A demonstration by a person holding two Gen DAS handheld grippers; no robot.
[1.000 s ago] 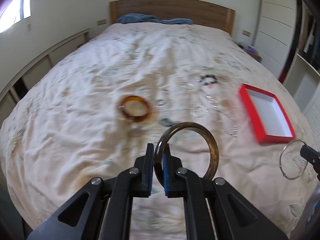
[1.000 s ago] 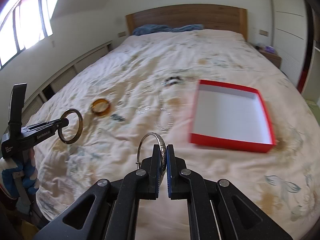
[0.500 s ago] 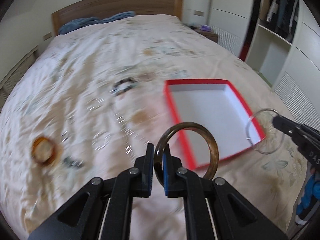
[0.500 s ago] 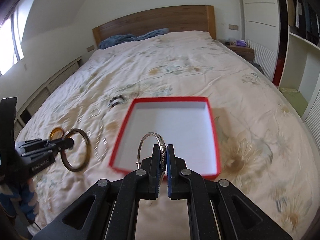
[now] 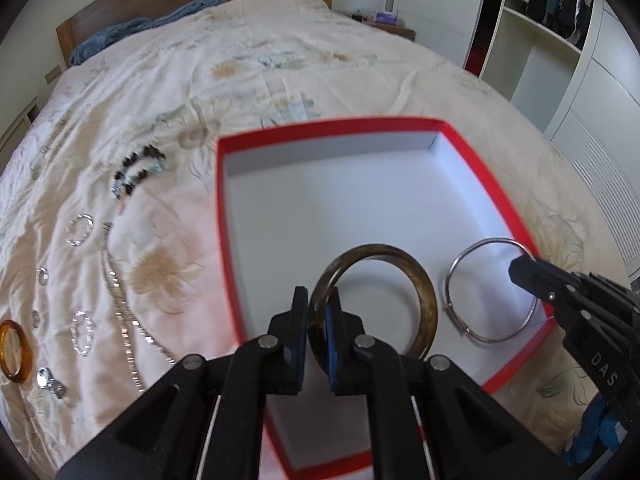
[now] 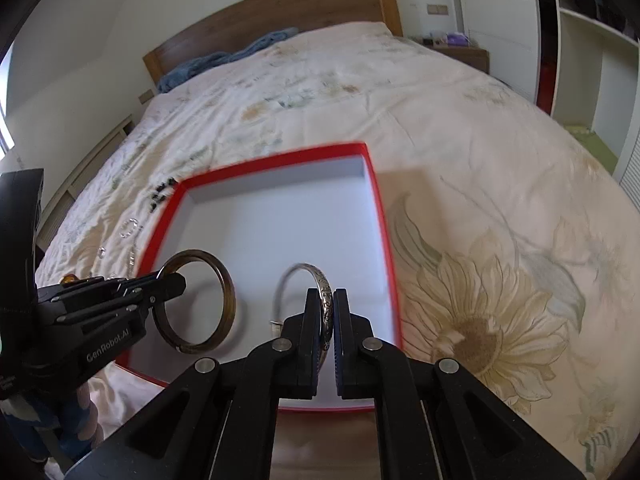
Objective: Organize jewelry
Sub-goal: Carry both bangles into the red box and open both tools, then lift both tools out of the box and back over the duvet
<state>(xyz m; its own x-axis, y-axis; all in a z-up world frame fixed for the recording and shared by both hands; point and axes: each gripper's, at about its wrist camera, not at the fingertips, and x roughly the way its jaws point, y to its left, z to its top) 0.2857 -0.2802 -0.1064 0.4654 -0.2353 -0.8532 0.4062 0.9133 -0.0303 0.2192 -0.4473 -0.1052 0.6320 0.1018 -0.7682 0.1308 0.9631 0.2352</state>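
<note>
My left gripper is shut on a dark brown bangle and holds it over the near part of the red-rimmed white box. My right gripper is shut on a silver bangle, also over the box. In the left wrist view the right gripper holds the silver bangle to the right of the brown one. In the right wrist view the left gripper holds the brown bangle on the left.
On the bedspread left of the box lie a black bead bracelet, a silver chain, several small rings and an amber bangle. A wooden headboard is far back; wardrobe shelves stand right.
Both grippers have moved forward and down, so both bangles now hang over the box. Both grips are unchanged.
</note>
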